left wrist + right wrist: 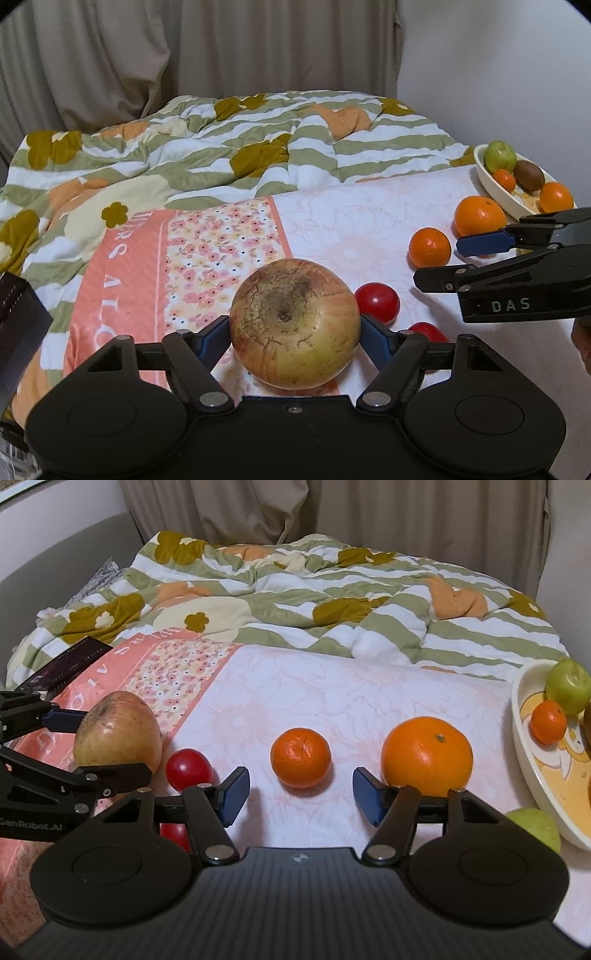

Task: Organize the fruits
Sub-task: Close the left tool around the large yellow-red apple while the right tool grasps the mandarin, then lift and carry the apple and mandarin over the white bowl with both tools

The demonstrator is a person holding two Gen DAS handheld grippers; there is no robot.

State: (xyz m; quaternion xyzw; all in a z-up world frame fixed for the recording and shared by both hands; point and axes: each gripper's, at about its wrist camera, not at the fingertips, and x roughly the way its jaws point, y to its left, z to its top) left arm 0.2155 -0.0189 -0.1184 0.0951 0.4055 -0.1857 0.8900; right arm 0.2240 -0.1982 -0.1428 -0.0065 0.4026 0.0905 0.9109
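Lower centre of the left wrist view: my left gripper (pixel 295 334) clasps the apple (pixel 294 323), its stem pit facing the camera, while my right gripper (pixel 300 795) stands open just short of the mandarin (pixel 300 757).

Left claw (pixel 295 332) black, blue pads, silver pivot screws; right claw (pixel 301 794) alike, "DAS" lettering.

A bed (pixel 369 221) with a pink floral sheet and a rumpled green-striped quilt (pixel 221 147) stands before beige curtains (pixel 184 55) and a plain white wall (pixel 498 74) under soft indoor light.
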